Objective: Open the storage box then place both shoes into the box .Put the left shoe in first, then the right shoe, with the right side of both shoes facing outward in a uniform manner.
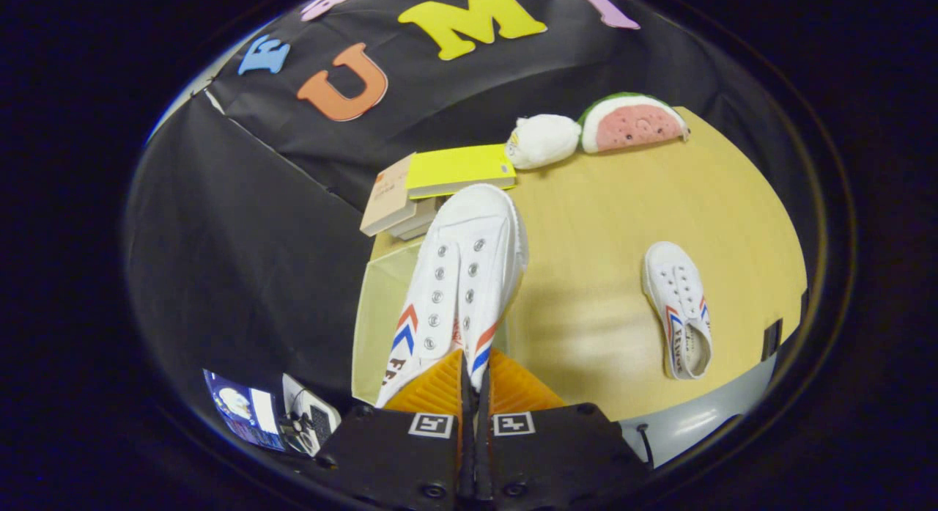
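two white canvas shoes are in play over a pale wooden worktop (608, 225). the storage box (381, 306), a translucent pale container, sits just ahead and to the left of the tongs, partly behind the raised shoe; what is in it cannot be made out. beyond it lies a stack of books (440, 181), and farther off two plush toys (597, 130). the held shoe (458, 284) rises straight ahead of the tongs (475, 394), which are clenched on its heel end, fingers nearly together on the thin fabric. it looks light and soft, so the collar may fold; gripping the stiffer heel rim seems wisest. the second shoe (678, 309) lies flat, well off to the right.
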### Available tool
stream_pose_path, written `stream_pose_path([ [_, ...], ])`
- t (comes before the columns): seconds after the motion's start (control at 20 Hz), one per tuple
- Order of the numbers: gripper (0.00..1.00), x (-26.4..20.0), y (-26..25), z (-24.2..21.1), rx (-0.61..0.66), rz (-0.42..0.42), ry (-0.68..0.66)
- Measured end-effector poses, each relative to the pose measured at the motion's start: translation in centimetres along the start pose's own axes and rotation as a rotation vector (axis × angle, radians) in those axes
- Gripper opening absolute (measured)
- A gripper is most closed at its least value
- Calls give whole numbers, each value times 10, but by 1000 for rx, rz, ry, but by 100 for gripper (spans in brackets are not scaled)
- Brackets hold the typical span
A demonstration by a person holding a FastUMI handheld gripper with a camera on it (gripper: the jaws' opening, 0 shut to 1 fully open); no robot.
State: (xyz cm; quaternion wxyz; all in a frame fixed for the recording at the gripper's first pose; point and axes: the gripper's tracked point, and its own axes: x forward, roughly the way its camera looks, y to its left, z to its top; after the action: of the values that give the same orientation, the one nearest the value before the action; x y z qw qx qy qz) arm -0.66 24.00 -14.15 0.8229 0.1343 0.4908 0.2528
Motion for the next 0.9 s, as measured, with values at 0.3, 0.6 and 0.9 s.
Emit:
stream_pose_path([
  [0.3, 6, 66, 78, -18, 7, 47, 106],
  [0.6, 6, 136, 76, -51, 7, -52, 225],
  [0.9, 6, 186, 71, -60, -42, -160, 262],
])
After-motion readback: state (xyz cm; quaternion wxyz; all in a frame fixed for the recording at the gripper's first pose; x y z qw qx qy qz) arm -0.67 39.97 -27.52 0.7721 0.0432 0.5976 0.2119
